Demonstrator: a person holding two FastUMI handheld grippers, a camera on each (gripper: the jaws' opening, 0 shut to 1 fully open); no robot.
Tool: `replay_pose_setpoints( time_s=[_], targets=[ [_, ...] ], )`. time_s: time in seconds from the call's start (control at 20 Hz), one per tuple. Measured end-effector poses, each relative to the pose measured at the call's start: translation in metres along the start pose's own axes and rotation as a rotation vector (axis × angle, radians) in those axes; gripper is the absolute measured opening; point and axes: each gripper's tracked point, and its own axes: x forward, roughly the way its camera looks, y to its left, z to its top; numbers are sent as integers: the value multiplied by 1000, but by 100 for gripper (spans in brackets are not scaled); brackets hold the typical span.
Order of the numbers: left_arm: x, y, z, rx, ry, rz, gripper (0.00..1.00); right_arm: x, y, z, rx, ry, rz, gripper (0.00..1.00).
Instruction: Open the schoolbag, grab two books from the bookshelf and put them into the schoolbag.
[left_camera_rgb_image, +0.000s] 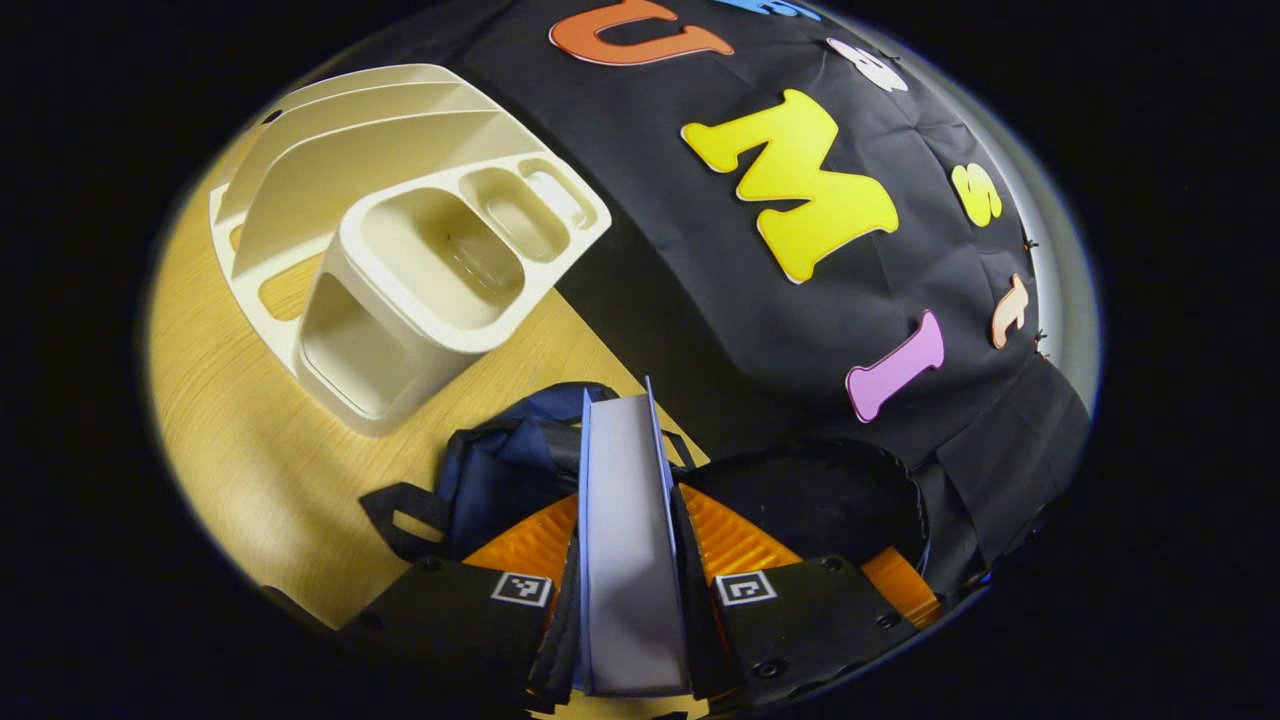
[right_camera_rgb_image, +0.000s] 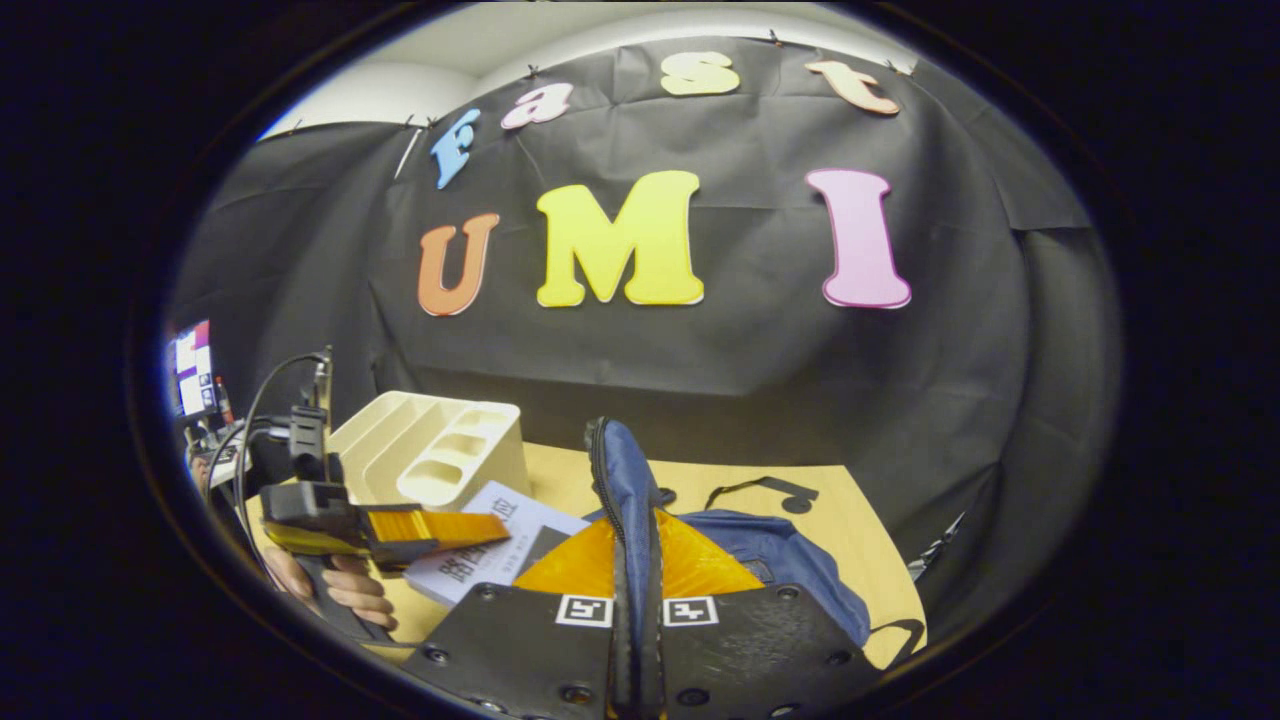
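Clamping a book (left_camera_rgb_image: 628, 540) edge-on, the left hand-held gripper (left_camera_rgb_image: 630, 590) hangs above the schoolbag (right_camera_rgb_image: 790, 570), whose rim the right hand-held gripper (right_camera_rgb_image: 636, 610) apparently pinches.

Booth wall: black cloth (right_camera_rgb_image: 700, 360), creased, pinned along top edge. Pale wall (right_camera_rgb_image: 480, 40) above it. Wooden tabletop (left_camera_rgb_image: 250, 470), light grain, lit from above. Screen (right_camera_rgb_image: 192, 368) glows at far left

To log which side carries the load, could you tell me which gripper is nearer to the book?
Left. The left gripper is shut on the book; the right gripper pinches the schoolbag edge, beside the book.
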Motion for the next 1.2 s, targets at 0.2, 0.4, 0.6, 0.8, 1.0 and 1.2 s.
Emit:
replay_pose_setpoints(
  time_s=[0.2, 0.4, 0.6, 0.8, 1.0, 1.2],
  targets=[
    [23, -13, -22, 28, -4, -5, 46, -1, 13, 4, -24, -11, 19, 4],
    [54, -29, -47, -5, 15, -39, 46, -3, 20, 13, -46, -24, 19, 4],
    [78, -46, -69, -21, 13, -70, 41, -2, 15, 21, -26, -42, 10, 4],
    [86, -41, -76, 12, -41, -52, 47, -2, 3, 21, 8, -49, -8, 4],
    [86, -20, -77, 88, 2, 32, 66, -2, -3, 15, 24, -39, -2, 4],
    [81, -1, -68, 264, 7, 144, 80, -1, -18, 7, 26, -36, -36, 4]
  ],
)
